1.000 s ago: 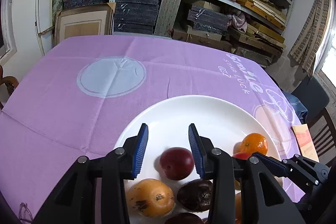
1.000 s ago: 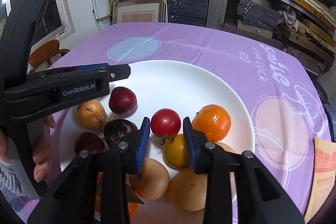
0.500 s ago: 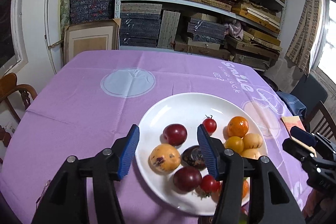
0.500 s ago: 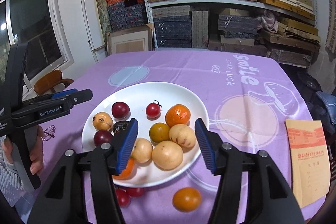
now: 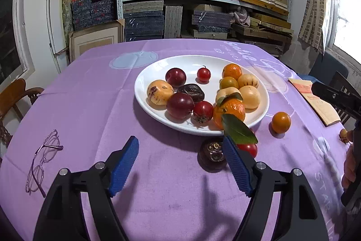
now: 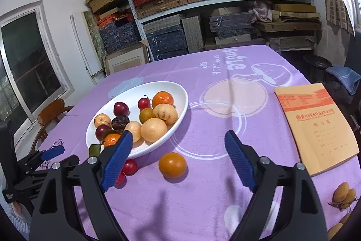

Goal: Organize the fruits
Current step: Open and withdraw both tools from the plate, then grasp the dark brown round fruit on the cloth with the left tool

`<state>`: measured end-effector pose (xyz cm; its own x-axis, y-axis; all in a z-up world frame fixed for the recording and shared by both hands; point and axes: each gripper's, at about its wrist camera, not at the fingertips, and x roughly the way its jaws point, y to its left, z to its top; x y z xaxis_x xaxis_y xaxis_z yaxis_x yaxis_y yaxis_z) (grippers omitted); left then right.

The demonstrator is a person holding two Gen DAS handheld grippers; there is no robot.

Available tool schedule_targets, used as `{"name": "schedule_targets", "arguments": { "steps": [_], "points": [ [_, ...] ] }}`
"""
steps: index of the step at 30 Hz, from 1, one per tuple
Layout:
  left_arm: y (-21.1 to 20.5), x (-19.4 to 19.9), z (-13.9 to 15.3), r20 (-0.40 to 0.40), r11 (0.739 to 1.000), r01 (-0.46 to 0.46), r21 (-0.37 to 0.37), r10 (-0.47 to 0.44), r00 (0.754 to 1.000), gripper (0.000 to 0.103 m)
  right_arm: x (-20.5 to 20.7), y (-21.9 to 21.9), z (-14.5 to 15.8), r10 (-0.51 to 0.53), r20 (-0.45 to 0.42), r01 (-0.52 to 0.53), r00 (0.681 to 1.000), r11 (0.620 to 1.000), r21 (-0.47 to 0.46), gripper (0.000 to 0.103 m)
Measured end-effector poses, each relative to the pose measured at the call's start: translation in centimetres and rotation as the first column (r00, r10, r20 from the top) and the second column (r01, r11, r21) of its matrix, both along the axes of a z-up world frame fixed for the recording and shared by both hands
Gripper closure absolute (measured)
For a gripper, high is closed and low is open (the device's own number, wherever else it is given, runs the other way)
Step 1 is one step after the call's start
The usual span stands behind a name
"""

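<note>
Both grippers, left gripper [image 5: 180, 164] and right gripper [image 6: 178, 157], have pulled back from the plate [image 5: 144, 103], jaws just spread apart, empty, over bare near tablecloth [image 5: 90, 105].

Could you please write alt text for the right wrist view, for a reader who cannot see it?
The open, empty right hand-held gripper hangs over a purple tablecloth, facing a white plate heaped with fruit. One orange fruit and small red fruits lie loose on the cloth near the plate; a notebook lies to the right.

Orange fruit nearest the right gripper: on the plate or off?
Off. The orange fruit lies on the purple cloth, just outside the plate rim.
</note>
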<state>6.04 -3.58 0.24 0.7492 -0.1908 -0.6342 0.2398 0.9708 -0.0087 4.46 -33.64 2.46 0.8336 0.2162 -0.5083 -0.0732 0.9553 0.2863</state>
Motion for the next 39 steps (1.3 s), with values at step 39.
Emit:
{"name": "schedule_targets", "arguments": {
  "steps": [39],
  "points": [
    [1.7,4.0,-3.3,-0.169,0.993,-0.12,0.019,0.122,0.978,0.014,0.4,-1.1,-0.5,-0.011,-0.025,0.012,1.0,0.999,0.045,0.01]
  ]
}}
